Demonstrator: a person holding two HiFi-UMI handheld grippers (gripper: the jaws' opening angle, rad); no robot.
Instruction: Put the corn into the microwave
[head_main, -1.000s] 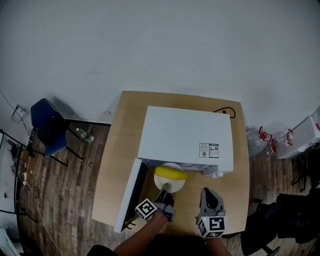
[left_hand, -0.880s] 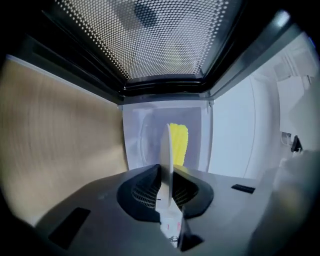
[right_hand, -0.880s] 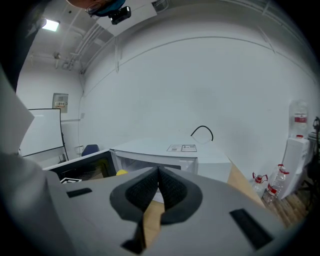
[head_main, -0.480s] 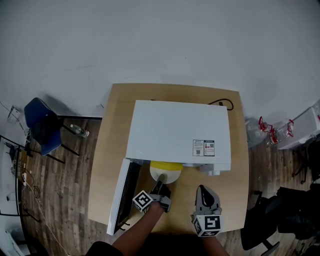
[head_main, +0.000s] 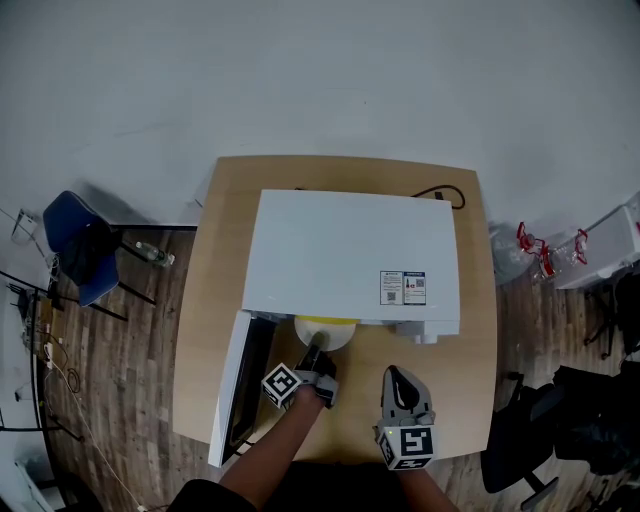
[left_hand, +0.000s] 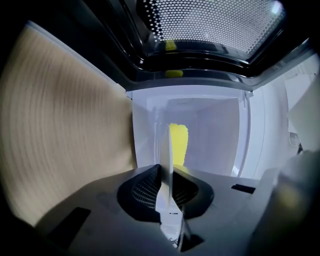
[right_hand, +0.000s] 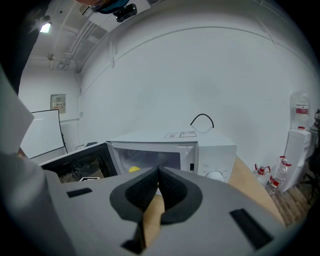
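Note:
A white microwave (head_main: 350, 255) stands on the wooden table (head_main: 212, 260) with its door (head_main: 236, 385) swung open to the left. My left gripper (head_main: 313, 352) is shut on the rim of a white plate (head_main: 325, 331) carrying the yellow corn (head_main: 322, 322); the plate is partly inside the opening. In the left gripper view the plate (left_hand: 166, 160) shows edge-on between the pads, the corn (left_hand: 178, 144) beyond it inside the white cavity (left_hand: 215, 130). My right gripper (head_main: 398, 378) hovers over the table to the right, shut and holding nothing. Its view faces the microwave (right_hand: 205, 150), the corn (right_hand: 134, 169) visible inside.
A black cable (head_main: 440, 193) lies at the microwave's back right corner. The open door (right_hand: 80, 165) juts toward the table's front left. A blue chair (head_main: 75, 245) stands on the floor at left, and water bottles (right_hand: 280, 172) and white equipment (head_main: 610, 255) at right.
My left gripper has pushed the plate with the corn forward, from mostly outside the microwave to partly under its top edge. The right gripper has stayed in place.

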